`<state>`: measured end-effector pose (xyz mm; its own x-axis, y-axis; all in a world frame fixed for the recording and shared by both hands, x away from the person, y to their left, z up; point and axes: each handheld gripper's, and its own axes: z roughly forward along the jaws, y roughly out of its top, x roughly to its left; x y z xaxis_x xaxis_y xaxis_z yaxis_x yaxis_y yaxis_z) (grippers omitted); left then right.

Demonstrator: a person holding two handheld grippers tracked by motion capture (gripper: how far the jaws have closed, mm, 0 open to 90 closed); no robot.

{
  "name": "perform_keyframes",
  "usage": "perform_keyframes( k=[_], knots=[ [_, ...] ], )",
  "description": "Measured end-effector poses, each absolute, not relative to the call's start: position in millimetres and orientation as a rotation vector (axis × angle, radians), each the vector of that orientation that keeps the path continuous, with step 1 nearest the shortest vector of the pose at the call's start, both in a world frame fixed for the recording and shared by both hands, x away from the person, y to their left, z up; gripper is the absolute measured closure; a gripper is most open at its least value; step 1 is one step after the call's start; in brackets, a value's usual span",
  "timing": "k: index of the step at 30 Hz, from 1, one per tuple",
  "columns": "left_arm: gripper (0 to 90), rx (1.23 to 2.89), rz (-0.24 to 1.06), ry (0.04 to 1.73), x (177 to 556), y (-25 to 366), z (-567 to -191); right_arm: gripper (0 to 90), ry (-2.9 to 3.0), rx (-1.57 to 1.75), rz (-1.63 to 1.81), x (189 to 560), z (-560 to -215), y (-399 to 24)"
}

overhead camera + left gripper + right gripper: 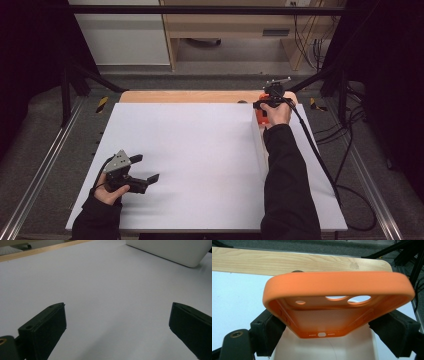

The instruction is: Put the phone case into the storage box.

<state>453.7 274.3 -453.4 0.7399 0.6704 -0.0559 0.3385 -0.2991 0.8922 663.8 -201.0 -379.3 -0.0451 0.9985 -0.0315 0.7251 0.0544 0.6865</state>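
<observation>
A grey carpeted floor (210,80) lay behind the table, with a pale wooden cabinet (240,30) against the far wall.

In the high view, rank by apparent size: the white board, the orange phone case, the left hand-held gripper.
1. White board, by far the largest.
2. Left hand-held gripper.
3. Orange phone case, mostly hidden behind the right hand, and farther off, so its rank is unsure.

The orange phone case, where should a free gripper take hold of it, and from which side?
Grip the orange case on its camera-hole end rim, coming from the far side. That end juts free, and the right hand-held gripper already clamps both long sides near the port end.
</observation>
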Motion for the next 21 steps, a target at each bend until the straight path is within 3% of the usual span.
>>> perform_keyframes(
  k=[21],
  knots=[
    [0.8,1.915,0.403,0.771,453.8,274.1,-453.7,15.2,1.833,1.732,0.684,666.4,-387.5,-201.7]
  ],
)
